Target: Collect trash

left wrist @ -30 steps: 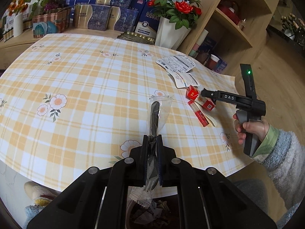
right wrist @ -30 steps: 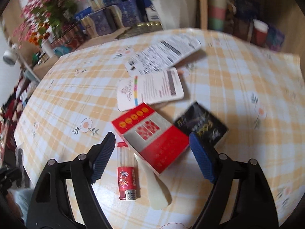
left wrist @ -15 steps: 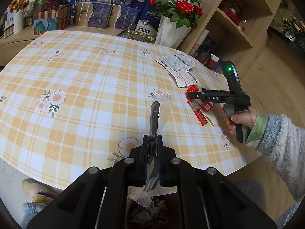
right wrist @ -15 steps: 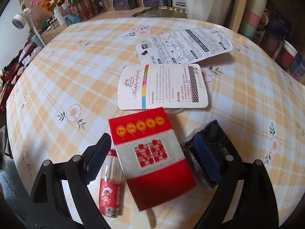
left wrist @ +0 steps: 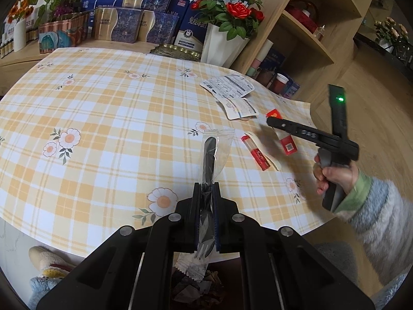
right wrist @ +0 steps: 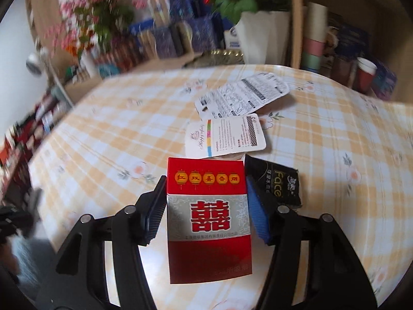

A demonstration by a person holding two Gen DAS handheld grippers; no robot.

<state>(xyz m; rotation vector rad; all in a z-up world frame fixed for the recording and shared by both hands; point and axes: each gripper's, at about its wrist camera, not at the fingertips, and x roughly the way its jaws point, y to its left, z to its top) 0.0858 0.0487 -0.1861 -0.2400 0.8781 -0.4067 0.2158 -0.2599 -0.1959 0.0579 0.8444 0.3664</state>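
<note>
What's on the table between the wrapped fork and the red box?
A small red tube lying on a pale flat stick; the left wrist view shows them between the wrapped fork and red box.

Behind the round bench with its yellow-checked floral cloth, a white vase of red roses stands beside the wooden shelf unit. Blue-and-gold gift boxes line up left of that vase.
</note>
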